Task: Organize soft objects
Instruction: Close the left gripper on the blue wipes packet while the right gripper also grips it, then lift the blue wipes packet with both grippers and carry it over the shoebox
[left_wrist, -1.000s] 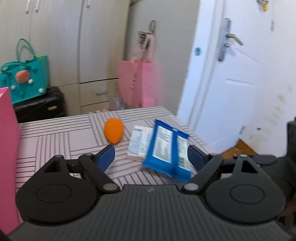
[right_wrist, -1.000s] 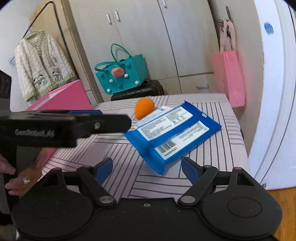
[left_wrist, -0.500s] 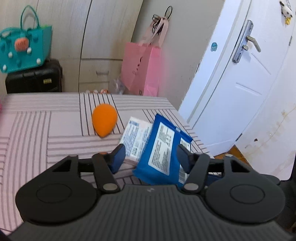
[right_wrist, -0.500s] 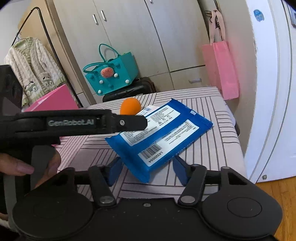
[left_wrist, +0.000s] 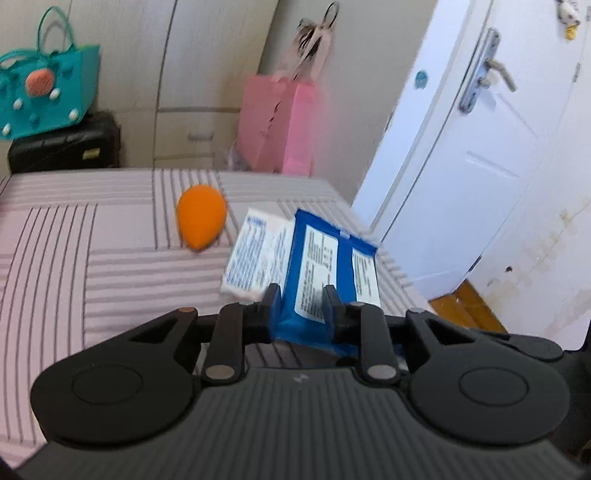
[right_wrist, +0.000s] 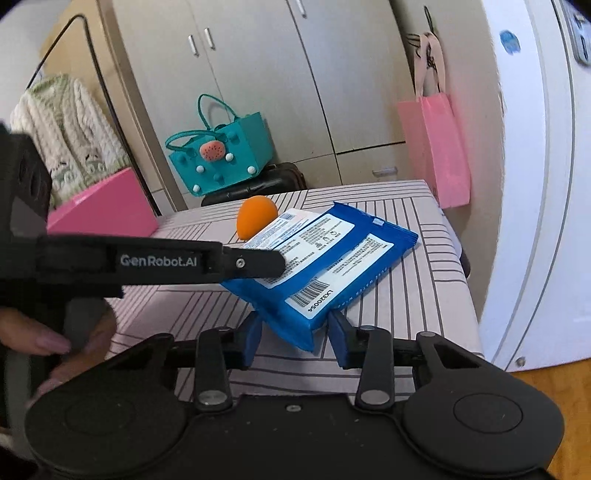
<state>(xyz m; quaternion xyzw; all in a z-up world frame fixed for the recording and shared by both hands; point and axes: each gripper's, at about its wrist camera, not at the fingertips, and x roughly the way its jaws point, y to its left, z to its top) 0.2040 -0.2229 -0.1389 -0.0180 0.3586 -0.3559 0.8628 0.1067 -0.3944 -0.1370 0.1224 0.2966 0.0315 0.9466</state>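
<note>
Pinching near edge of flat blue plastic wipes pack (left_wrist: 325, 273): left gripper (left_wrist: 301, 304), pads pressed onto it, just closed. Straddling pack's near corner: right gripper (right_wrist: 295, 332), narrowing, contact seemingly made but unclear. Pack tilted, overlapping small white sachet (left_wrist: 255, 258) on striped pink table (left_wrist: 92, 251). Just beyond, orange egg-shaped sponge (left_wrist: 201, 221).

A striped table (left_wrist: 74, 266) fills the near ground. Beyond its far edge a teal bag (right_wrist: 221, 158) sits on a black case (left_wrist: 62, 147) at the left, before beige cupboards (right_wrist: 258, 74). A pink bag (left_wrist: 277, 125) hangs further right, next to a white door (left_wrist: 480, 147), and a knit cardigan (right_wrist: 70, 129) hangs far left.
</note>
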